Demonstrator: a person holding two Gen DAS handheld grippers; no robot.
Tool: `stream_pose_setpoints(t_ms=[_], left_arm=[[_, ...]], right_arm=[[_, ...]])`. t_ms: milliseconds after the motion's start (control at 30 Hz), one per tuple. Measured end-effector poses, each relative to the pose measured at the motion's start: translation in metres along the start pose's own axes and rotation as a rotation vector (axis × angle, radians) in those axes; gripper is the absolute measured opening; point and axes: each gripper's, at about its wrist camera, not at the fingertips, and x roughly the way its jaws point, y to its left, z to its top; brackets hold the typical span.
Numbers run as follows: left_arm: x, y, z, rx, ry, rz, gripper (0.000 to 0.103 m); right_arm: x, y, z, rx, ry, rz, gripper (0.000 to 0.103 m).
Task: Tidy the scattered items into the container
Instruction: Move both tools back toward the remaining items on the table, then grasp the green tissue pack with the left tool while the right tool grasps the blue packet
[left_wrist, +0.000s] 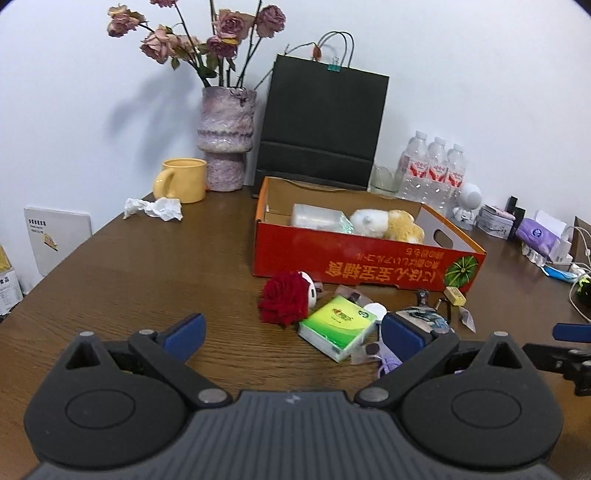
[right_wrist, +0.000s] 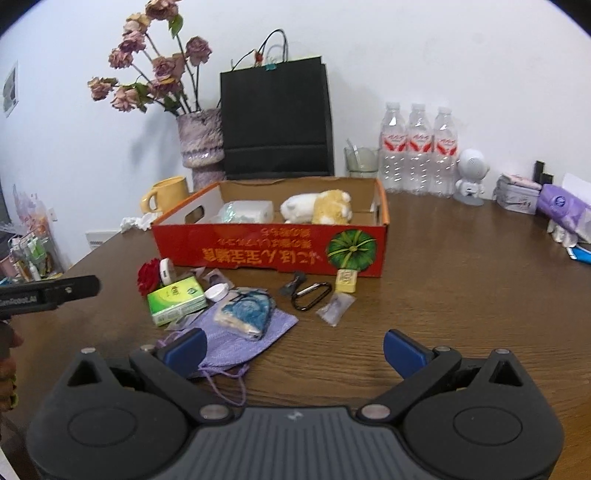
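Now: scattered pile lies along near wall of red box (right_wrist: 269, 251), mid-table. Left gripper (left_wrist: 291, 332) spread, empty, green tissue pack (left_wrist: 338, 325) just ahead-right, long axis diagonal. Right gripper (right_wrist: 293, 350) spread, empty, purple mask (right_wrist: 236, 339) at its left finger; nearer to carabiner (right_wrist: 312, 295).

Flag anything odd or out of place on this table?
Yes. A crumpled tissue lies loose by the yellow mug. Small items sit in a heap before the red box: the green tissue pack, a carabiner and a purple pouch. The box's print reads upside down.
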Motion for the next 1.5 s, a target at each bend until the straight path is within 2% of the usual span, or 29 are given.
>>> stream_pose_setpoints(t_ms=[233, 400, 500, 633, 900, 1000, 1100, 1200, 1233, 1267, 1500], left_arm=[[0.010, -0.002, -0.004, 0.042, 0.030, -0.014, 0.103], [0.025, -0.014, -0.003, 0.135, 0.047, -0.045, 0.101], [0.045, -0.022, 0.001, 0.173, 0.079, -0.069, 0.091], [0.072, -0.029, 0.003, 0.206, 0.131, -0.088, 0.071], [0.100, -0.038, -0.003, 0.273, 0.169, -0.082, 0.070], [0.103, -0.040, -0.006, 0.295, 0.172, -0.084, 0.069], [0.102, -0.039, -0.006, 0.292, 0.169, -0.091, 0.058], [0.100, -0.039, -0.007, 0.292, 0.158, -0.081, 0.054], [0.100, -0.039, -0.007, 0.293, 0.152, -0.074, 0.053], [0.099, -0.039, -0.007, 0.292, 0.146, -0.066, 0.053], [0.086, -0.038, -0.008, 0.264, 0.110, -0.063, 0.051]], right_arm=[[0.017, 0.005, 0.000, -0.008, 0.043, 0.012, 0.102], [0.035, 0.009, 0.005, -0.022, 0.063, 0.042, 0.098], [0.052, 0.019, 0.012, -0.053, 0.075, 0.059, 0.094], [0.074, 0.029, 0.025, -0.079, 0.086, 0.077, 0.088], [0.108, 0.028, 0.030, -0.054, 0.155, 0.101, 0.065], [0.112, 0.025, 0.028, -0.038, 0.167, 0.117, 0.048], [0.113, 0.022, 0.026, -0.024, 0.164, 0.124, 0.046], [0.110, 0.020, 0.026, -0.021, 0.148, 0.129, 0.037], [0.108, 0.020, 0.026, -0.022, 0.141, 0.130, 0.033], [0.107, 0.020, 0.026, -0.023, 0.135, 0.131, 0.024], [0.095, 0.020, 0.024, -0.027, 0.096, 0.131, 0.017]])
